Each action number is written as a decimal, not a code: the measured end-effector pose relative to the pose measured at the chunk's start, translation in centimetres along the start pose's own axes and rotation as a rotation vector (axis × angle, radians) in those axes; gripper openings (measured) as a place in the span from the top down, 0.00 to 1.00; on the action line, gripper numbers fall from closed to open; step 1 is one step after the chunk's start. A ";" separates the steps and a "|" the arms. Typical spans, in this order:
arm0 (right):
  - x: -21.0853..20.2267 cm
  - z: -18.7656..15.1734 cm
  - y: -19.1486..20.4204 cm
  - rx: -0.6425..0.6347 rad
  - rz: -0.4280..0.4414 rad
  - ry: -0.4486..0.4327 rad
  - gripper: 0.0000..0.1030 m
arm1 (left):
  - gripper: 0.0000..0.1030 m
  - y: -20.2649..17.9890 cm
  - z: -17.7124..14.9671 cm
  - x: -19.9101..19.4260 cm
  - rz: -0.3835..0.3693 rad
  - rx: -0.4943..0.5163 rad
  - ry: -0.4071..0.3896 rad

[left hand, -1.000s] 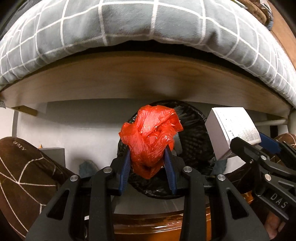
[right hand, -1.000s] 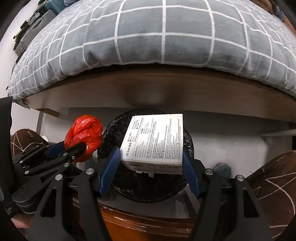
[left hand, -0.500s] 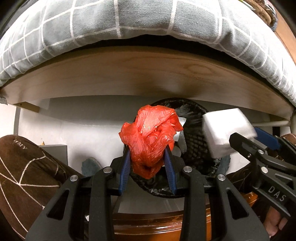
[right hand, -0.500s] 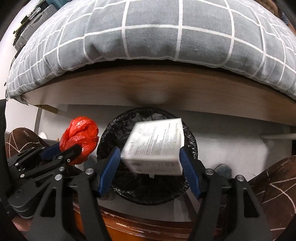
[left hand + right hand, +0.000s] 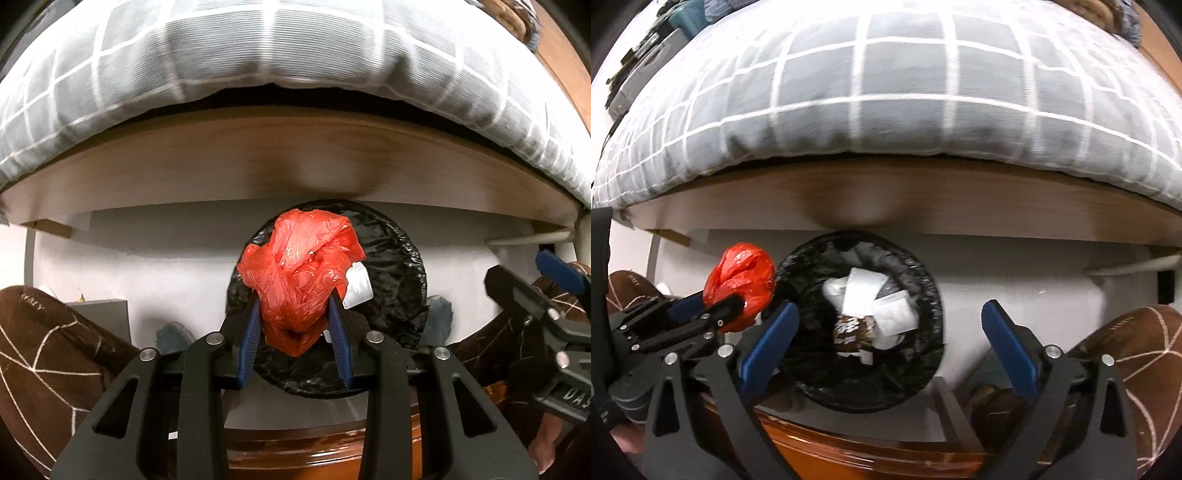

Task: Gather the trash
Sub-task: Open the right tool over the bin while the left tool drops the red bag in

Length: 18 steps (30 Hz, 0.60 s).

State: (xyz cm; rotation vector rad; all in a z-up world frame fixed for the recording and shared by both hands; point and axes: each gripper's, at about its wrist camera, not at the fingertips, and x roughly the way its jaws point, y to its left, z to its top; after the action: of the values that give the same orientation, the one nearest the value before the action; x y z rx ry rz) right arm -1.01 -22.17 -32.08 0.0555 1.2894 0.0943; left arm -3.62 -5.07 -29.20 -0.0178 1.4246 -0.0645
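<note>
With its fingers opening and nothing between them, the right gripper hangs over the round black-lined trash bin (white paper and wrappers already inside), while the left gripper clamps the crumpled red plastic bag above that bin, not yet dropped.

Grey duvet with white grid lines hangs over the bed's near edge, top of both views. Light wood bed frame board runs under it, dark gap between the two. Pale floor below the board. Brown slippers with tan web-like stitching: one at lower left, one at lower right. Glossy brown-orange curved surface along the bottom edge. Small grey box on the floor just beside the left slipper. White pipe or rail under the board's right end. Dark cases or bags, blurred, at the bed's top left corner
</note>
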 end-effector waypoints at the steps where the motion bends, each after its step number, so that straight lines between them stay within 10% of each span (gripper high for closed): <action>1: -0.1 0.0 -0.4 0.005 -0.004 -0.002 0.07 | 0.67 -0.3 -0.1 0.1 -0.001 0.007 0.002; 18: -0.7 -0.7 -4.3 0.081 -0.058 -0.011 0.07 | 0.66 -4.5 -0.2 2.0 -0.026 0.093 0.030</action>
State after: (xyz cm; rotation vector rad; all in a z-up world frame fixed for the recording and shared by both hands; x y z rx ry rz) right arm -1.71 -26.57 -32.01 0.0883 1.2822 -0.0079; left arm -3.70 -9.64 -30.93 0.0421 1.4497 -0.1530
